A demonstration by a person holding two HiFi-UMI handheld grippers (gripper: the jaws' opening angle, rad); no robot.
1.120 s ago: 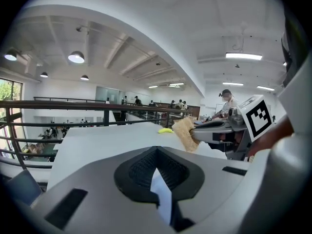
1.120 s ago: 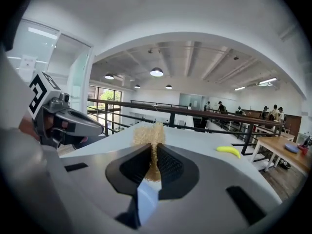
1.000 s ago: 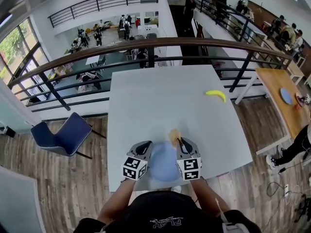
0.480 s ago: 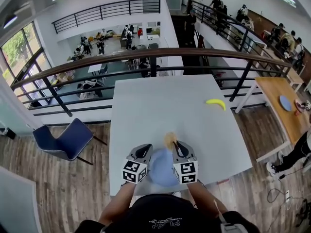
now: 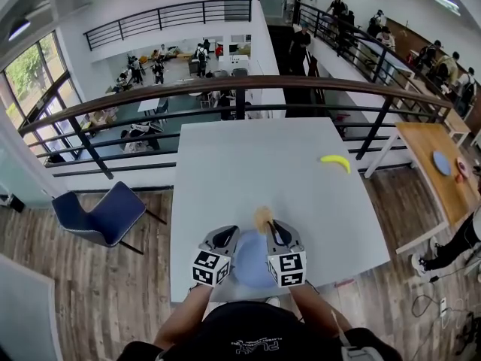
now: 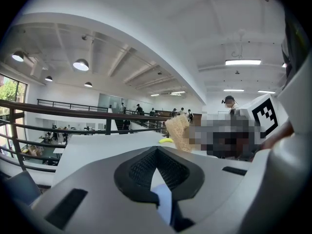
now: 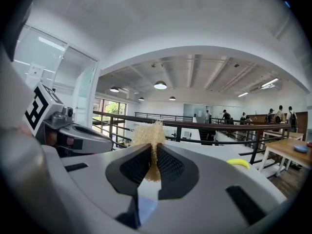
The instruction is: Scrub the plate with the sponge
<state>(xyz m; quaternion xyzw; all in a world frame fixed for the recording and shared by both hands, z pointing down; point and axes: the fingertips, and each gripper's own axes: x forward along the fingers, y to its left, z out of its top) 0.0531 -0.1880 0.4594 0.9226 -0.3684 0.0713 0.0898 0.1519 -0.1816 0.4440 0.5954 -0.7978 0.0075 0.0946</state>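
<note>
1. One blue plate lies at the white bench's near edge, its left rim pinched in the left claw.
2. The right claw clamps a tan sponge by the plate's far rim.
3. A banana lies well apart, far right.

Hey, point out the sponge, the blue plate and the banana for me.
sponge (image 7: 148, 136), right gripper view, on its frayed upper part.
blue plate (image 5: 252, 262), head view, on its bare middle.
banana (image 5: 335, 161), head view, on the middle of its curve.
</note>
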